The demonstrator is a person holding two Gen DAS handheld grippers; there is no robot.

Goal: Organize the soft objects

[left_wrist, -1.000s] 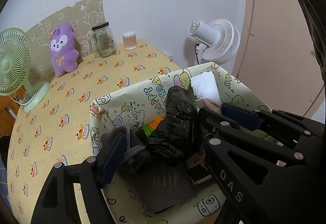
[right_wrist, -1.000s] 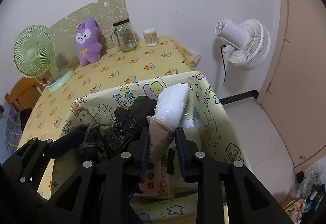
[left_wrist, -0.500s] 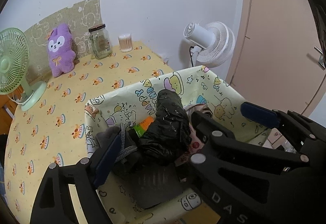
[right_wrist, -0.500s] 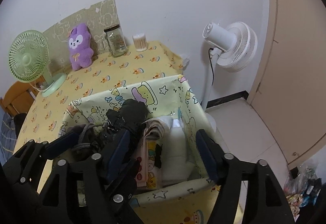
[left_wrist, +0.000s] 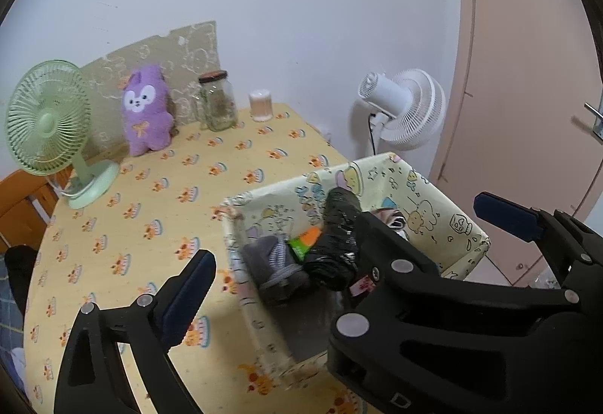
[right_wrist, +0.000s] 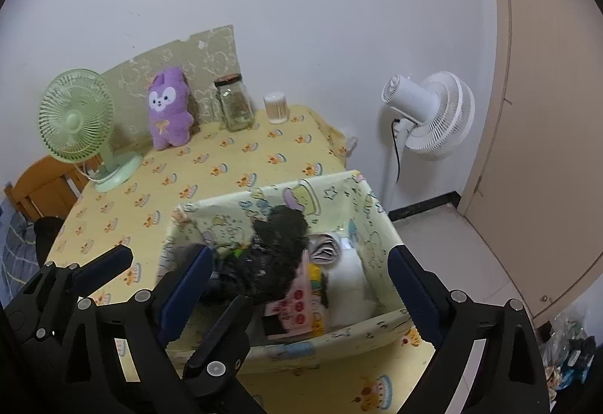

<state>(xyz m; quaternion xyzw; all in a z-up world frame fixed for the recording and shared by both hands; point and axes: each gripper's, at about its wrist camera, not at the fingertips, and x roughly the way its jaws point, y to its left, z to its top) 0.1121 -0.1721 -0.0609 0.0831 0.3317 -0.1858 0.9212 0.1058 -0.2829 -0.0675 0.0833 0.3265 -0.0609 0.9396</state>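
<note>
Now both tools hung above the near end of the cartoon-print fabric bin (right_wrist: 341, 193), each pointing down and forward into it. The left tool (left_wrist: 345, 222) had its jaws spreading wide, nearly at full stretch, with nothing gripped; its left finger stood over the yellow-clothed surface (left_wrist: 158, 195) outside the bin, its right finger beyond the bin's far wall. The right tool (right_wrist: 297, 272) was likewise opening wide and empty, its fingers straddling the bin's contents without pressing on them. Inside lay the soft objects: a black crinkled bundle (right_wrist: 271, 259) running lengthwise toward the far wall, a grey knitted piece (left_wrist: 275, 259) to its left, and a white folded item (right_wrist: 350, 278) against the right wall. The white item sat nearest the right tool, so that hand seemed better placed for it. Only the right view showed it and the pink printed packet (right_wrist: 296, 304); the left view, blocked by the right tool's body, showed the grey piece more clearly. A purple plush toy (right_wrist: 167, 109) stood well apart at the wall.
</note>
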